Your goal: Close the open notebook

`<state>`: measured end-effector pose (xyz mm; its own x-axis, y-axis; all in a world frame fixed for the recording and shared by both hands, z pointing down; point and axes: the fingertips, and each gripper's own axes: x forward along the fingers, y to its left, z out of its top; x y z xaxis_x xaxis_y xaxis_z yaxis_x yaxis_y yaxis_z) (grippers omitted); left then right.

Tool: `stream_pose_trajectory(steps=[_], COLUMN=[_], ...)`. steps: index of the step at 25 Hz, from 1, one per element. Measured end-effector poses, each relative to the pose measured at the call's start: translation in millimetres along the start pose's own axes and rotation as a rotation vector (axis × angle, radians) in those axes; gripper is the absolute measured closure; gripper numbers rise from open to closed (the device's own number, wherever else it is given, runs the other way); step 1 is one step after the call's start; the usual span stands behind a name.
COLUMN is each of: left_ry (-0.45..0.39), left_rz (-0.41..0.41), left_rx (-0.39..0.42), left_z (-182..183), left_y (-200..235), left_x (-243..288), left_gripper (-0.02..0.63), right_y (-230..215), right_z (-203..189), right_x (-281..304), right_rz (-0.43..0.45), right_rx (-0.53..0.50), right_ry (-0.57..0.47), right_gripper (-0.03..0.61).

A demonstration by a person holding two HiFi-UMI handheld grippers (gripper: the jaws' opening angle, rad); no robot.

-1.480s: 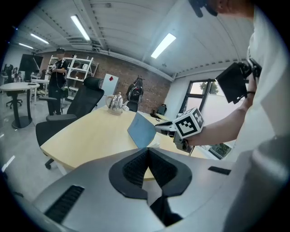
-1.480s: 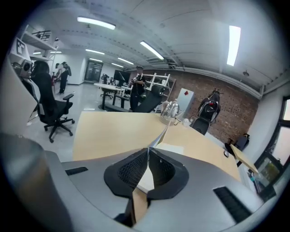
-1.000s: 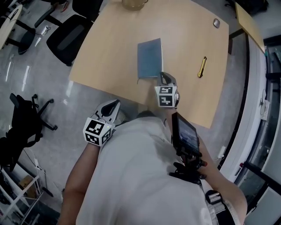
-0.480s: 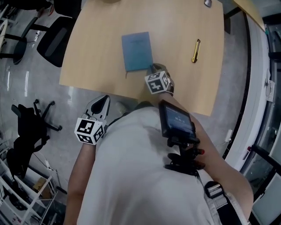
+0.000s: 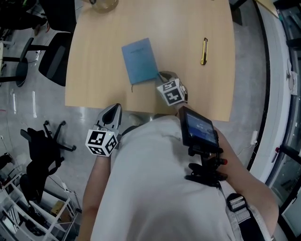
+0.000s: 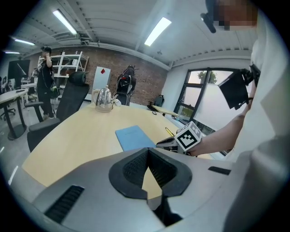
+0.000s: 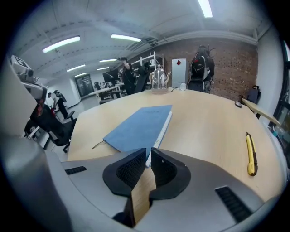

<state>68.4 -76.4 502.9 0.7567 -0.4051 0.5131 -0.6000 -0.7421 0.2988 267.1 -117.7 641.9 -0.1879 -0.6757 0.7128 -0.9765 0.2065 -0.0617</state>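
Note:
The blue notebook (image 5: 139, 60) lies closed and flat on the wooden table (image 5: 94, 70), with a ribbon marker trailing from its near edge. My right gripper (image 5: 163, 75) hovers at the notebook's near right corner, jaws all but together with nothing between them. In the right gripper view the notebook (image 7: 138, 127) sits just past the right gripper (image 7: 147, 154). My left gripper (image 5: 114, 109) is shut and held off the table's near edge, over the floor. In the left gripper view the left gripper (image 6: 147, 152) points at the notebook (image 6: 133, 137) and at the right gripper (image 6: 170, 142).
A yellow utility knife (image 5: 203, 51) lies to the right of the notebook. A glass kettle (image 5: 104, 4) stands at the table's far side. A black office chair (image 5: 54, 56) stands at the table's left. A person (image 6: 46, 74) is far off in the room.
The head camera has shifted, so the table sits higher in view. The notebook stays closed throughout. The right gripper stays at its near corner and the left gripper stays off the table edge.

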Motion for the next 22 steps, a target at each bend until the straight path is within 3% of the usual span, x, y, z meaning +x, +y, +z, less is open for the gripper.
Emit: stream_pose_trajectory(steps=[7, 14, 22], left_ry=[-0.056, -0.102, -0.098], left_rz=[-0.043, -0.102, -0.146], left_rx=[0.019, 0.050, 0.059], left_z=[17.6, 24.4, 2.7], left_y=[0.5, 1.4, 17.8], left_x=[18.9, 5.3, -28.5], left_gripper=[0.609, 0.609, 0.609], right_y=[3.6, 33.7, 78.9], right_z=[35.1, 53.0, 65.5], right_x=[-47.1, -92.4, -128.6], right_rz=[0.031, 0.073, 0.084], right_rx=[-0.001, 0.010, 0.049], right_ry=[-0.185, -0.260, -0.355], right_gripper=[0.548, 0.563, 0.563])
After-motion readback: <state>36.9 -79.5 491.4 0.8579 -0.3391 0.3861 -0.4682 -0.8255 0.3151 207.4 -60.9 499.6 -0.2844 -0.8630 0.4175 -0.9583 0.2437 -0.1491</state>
